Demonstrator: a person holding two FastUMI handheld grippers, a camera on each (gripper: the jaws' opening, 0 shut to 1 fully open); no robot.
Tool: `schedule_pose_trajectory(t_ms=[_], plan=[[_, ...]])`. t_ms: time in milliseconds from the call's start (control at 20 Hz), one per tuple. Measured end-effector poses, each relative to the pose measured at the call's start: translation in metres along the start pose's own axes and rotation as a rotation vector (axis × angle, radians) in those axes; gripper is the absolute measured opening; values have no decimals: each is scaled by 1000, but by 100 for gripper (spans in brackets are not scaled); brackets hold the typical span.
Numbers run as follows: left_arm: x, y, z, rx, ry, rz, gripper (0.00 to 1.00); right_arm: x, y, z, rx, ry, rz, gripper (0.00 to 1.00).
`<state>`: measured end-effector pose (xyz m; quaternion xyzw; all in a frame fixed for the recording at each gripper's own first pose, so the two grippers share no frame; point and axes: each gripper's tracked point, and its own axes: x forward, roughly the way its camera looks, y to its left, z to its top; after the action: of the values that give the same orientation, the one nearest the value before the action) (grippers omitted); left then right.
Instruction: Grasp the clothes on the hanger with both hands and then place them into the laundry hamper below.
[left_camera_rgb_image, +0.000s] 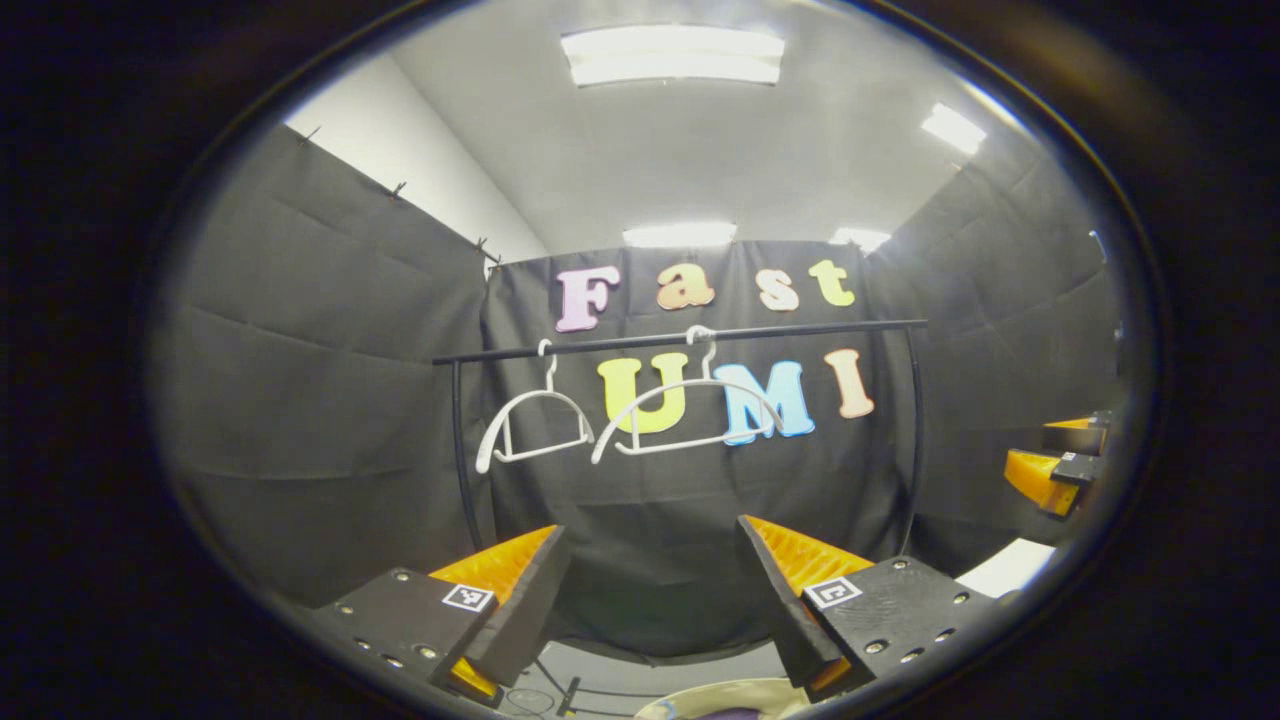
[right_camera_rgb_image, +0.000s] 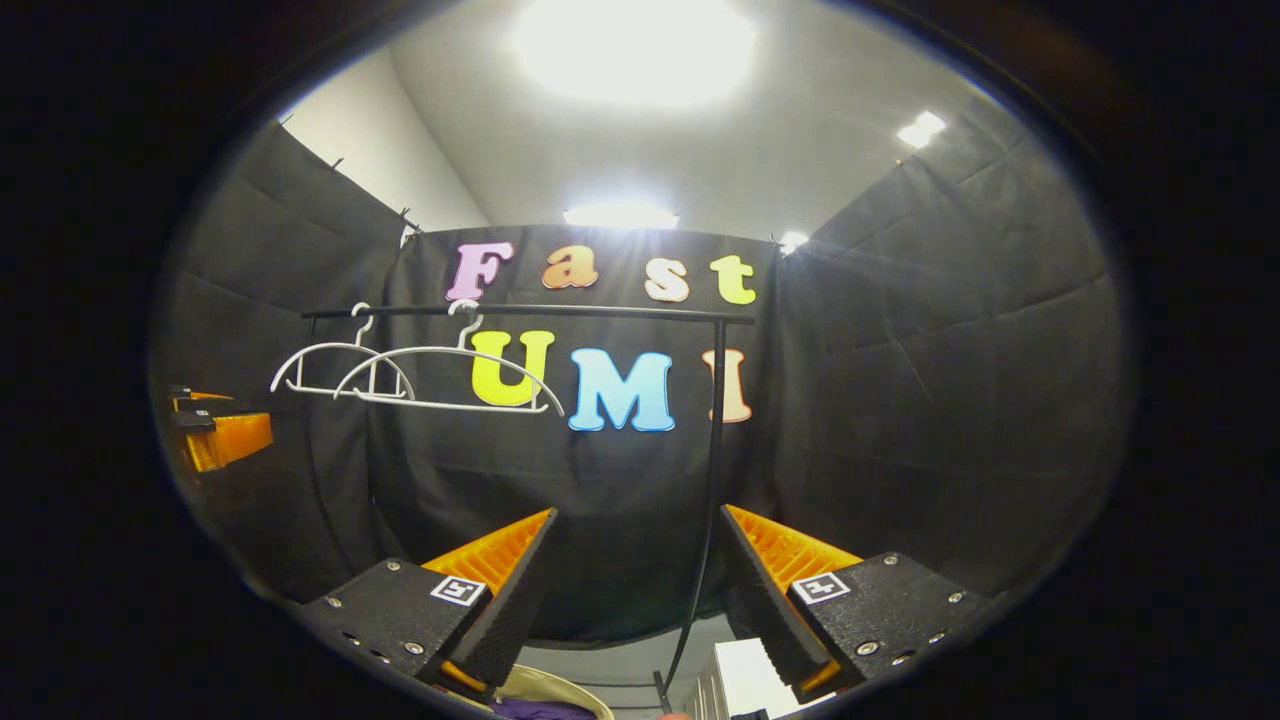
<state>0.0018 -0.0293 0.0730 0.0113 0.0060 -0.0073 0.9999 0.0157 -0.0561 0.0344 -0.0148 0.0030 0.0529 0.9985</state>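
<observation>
Two bare hangers (left_camera_rgb_image: 640, 415) hang on the rail (left_camera_rgb_image: 680, 340) in the left gripper view; left gripper (left_camera_rgb_image: 655, 590) spread wide, grasping nothing, right gripper (left_camera_rgb_image: 1060, 465) at far right edge, and a sliver of hamper (left_camera_rgb_image: 720, 695) rim at the bottom with a purple scrap of clothes (left_camera_rgb_image: 735, 713) inside. Right gripper view: same hangers (right_camera_rgb_image: 415, 375) upper left on rail (right_camera_rgb_image: 530, 311), right gripper (right_camera_rgb_image: 635, 585) released and empty, left gripper (right_camera_rgb_image: 215, 430) at left edge, hamper (right_camera_rgb_image: 550, 690) rim below with purple clothes (right_camera_rgb_image: 540, 710) in it.

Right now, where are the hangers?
Two bare white hangers hang side by side on the black rail, toward its left end in both gripper views, above and beyond the open left gripper.
</observation>
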Motion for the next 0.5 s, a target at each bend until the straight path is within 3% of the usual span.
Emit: schedule_pose_trajectory(t_ms=[50,150,300,450,500], plan=[[1,3,2,-1,-4,5,100,2,0,0,-4,1,-1,95],[3,5,3,-5,-9,10,96,4,1,-1,-14,2,-3,95],[5,8,1,-3,-8,16,100,4,6,-2,-9,6,7,95],[6,10,-1,0,-7,19,96,7,8,-1,1,5,9,95],[7,11,-1,0,-8,19,100,7,8,-2,0,5,7,95]])
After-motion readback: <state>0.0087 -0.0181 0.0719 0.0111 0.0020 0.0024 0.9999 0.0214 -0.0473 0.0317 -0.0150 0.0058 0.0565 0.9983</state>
